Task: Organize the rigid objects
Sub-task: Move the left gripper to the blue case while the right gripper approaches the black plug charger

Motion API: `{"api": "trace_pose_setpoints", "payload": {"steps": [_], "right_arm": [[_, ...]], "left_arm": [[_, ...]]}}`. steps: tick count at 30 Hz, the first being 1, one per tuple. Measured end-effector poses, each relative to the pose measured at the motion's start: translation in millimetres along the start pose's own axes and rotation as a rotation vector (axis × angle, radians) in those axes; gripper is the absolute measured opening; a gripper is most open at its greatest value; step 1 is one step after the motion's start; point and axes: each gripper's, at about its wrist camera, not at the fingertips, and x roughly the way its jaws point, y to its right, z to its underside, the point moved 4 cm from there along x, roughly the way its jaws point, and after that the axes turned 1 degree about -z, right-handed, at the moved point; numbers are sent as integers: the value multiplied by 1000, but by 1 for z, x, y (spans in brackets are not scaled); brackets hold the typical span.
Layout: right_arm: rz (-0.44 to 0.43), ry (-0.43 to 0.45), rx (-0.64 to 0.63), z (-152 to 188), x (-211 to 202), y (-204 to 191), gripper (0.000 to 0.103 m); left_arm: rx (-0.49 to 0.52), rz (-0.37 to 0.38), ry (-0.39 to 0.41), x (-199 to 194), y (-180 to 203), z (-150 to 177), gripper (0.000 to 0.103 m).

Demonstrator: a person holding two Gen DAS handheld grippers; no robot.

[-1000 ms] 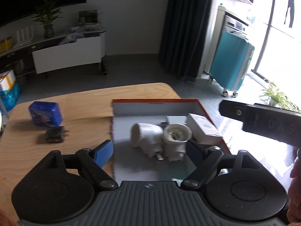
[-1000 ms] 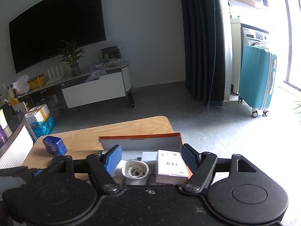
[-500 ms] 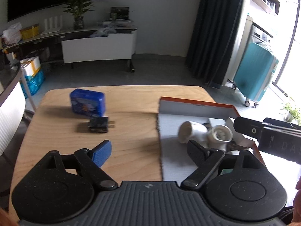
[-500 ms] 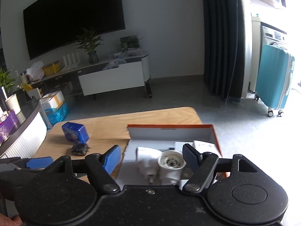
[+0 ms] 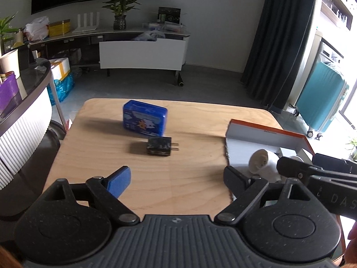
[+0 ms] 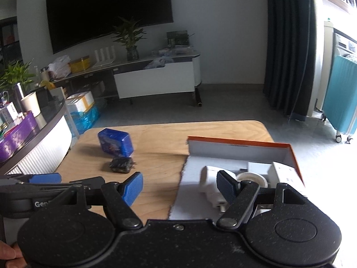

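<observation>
Daylight glares from the right, shadows fall leftward, edges bend, perhaps slightly blurred.

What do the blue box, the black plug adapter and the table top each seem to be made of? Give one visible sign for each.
Blue box: probably printed tin or glossy card; rounded corners and a slight sheen, though the look leaves it open.
Black plug adapter: hard moulded plastic with two metal prongs.
Table top: pale wood or wood veneer, matt, with visible grain lines.

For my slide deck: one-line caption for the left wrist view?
Left gripper, fingers opening and empty, faces a black plug adapter and blue tin beside an orange-rimmed box.
</observation>
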Motion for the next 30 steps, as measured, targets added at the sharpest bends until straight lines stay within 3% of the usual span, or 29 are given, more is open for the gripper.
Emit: {"api": "trace_pose_setpoints", "payload": {"steps": [30], "right_arm": [[-92, -103, -18, 8, 72, -66, 88]], "left_arm": [[-104, -85, -21, 23, -85, -6, 92]]}}
